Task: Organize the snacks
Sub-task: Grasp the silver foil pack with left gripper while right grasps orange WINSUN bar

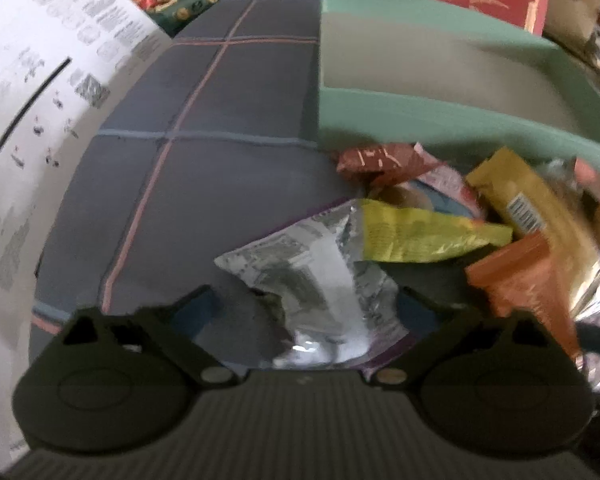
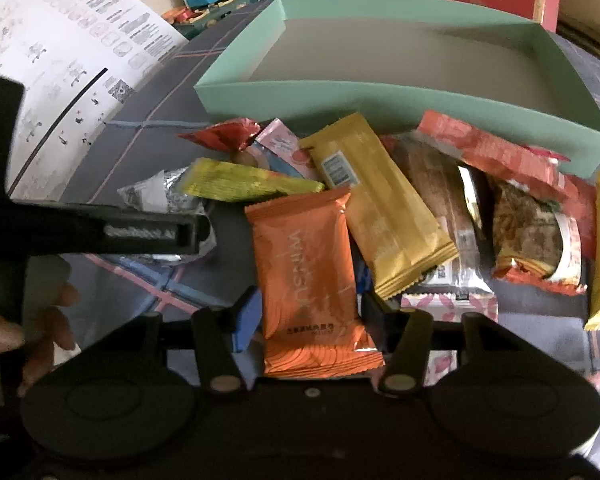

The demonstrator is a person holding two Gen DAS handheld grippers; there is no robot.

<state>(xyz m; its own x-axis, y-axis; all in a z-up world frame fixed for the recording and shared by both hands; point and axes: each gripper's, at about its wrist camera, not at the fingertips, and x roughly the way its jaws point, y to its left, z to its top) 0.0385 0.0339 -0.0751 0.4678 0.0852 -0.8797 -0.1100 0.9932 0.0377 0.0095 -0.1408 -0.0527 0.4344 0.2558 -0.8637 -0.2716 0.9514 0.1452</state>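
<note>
**Two claws settle over a heap of snack packets**

Nearest the lens, the right claw (image 2: pixel 308 316) straddles an orange packet (image 2: pixel 308 276), its blue pads standing at either long edge; whether they already press on the wrapper cannot be told, and the packet lies flat on the checked cloth (image 2: pixel 148 136). The left claw (image 1: pixel 304 308) hangs spread over a crumpled silver foil packet (image 1: pixel 316 276), the foil lying between the jaws with neither pad on it. Just beyond the silver foil lies a yellow-green sachet (image 1: pixel 416 236); past the orange packet, a long mustard-yellow bar (image 2: pixel 380 208) slants across the heap, with a brown bar (image 2: pixel 436 188) and red wrappers (image 2: pixel 496 156) to the right claw's far right. Beyond the whole pile, touching its far edge, stands an empty mint-green box (image 2: pixel 380 96), the likely home for the snacks. A printed sheet (image 2: pixel 60 64) curls at far left.

The packets look light, soft and slick; sealed film will probably crinkle and slide rather than resist. The orange one seems best taken across its narrow width near the middle, where the filling gives body; the silver foil at its thicker centre, not a loose corner.
</note>
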